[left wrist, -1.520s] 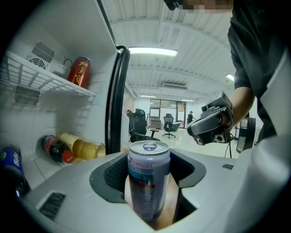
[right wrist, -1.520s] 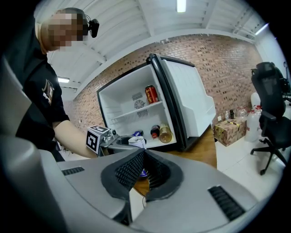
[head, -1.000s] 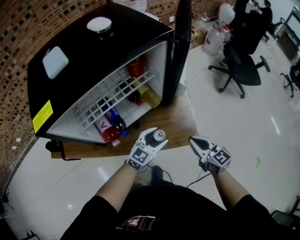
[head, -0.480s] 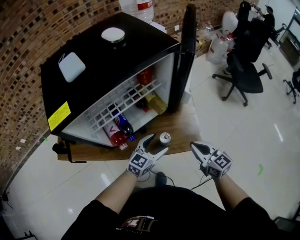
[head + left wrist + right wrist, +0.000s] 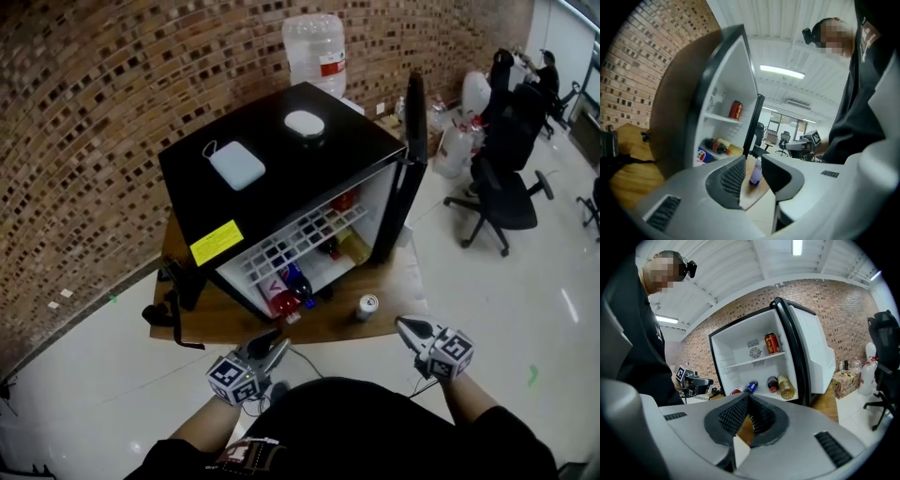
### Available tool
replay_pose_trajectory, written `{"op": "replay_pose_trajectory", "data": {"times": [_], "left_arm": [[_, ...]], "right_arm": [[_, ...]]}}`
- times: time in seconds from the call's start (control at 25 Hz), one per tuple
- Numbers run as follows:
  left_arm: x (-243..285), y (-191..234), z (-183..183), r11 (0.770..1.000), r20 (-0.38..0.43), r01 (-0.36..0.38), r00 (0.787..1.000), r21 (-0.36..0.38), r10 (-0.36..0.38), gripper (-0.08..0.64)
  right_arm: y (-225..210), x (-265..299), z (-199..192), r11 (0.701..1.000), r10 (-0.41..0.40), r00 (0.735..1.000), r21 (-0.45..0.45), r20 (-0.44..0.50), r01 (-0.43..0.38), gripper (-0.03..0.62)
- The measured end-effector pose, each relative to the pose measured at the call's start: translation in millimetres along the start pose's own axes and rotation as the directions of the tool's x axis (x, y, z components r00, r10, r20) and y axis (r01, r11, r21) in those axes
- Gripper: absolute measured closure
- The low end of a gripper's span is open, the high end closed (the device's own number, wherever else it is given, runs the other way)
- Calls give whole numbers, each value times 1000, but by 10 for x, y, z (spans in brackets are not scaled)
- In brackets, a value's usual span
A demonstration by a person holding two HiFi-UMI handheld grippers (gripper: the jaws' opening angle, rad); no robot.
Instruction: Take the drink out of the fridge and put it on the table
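empty tool (image 5: 749, 398) closed, fridge (image 5: 740, 345) open

We see a bright, evenly lit room under ceiling strip lights (image 5: 782, 71). The glossy floor (image 5: 525, 272) carries pale glare streaks, and the fridge (image 5: 754, 352) glows white inside. Both gripper views bulge and go black at the corners. The brick wall (image 5: 84, 141) curves in the head view.
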State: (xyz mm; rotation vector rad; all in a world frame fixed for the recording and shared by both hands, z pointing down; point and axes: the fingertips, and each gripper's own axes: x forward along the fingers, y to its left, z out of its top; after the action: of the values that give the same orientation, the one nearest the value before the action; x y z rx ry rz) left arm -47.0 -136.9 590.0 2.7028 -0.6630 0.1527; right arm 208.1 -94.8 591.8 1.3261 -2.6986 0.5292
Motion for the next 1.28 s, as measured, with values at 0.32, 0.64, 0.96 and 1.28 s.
{"op": "replay_pose_trajectory", "data": {"times": [0.32,0.64,0.96,1.28], "left_arm": [[-1182,567,324,996,41,66,997,-65,-63,558],[-1597,736,323,998,16,34,999,-49,-34,558],[-1770,665,347,998,47,-1,999,-63,4,558],[-1820,553,350,997,56,-10,998,-73,14,558]], "right_arm": [[900,603,201,1000,14,999,20,33,-15,592],[1461,937,274,997,66,997,44,39,-68,592],[1568,935,261,996,88,996,6,9,-88,592],[1557,839,198,995,96,995,-1,-19,-96,592]]}}
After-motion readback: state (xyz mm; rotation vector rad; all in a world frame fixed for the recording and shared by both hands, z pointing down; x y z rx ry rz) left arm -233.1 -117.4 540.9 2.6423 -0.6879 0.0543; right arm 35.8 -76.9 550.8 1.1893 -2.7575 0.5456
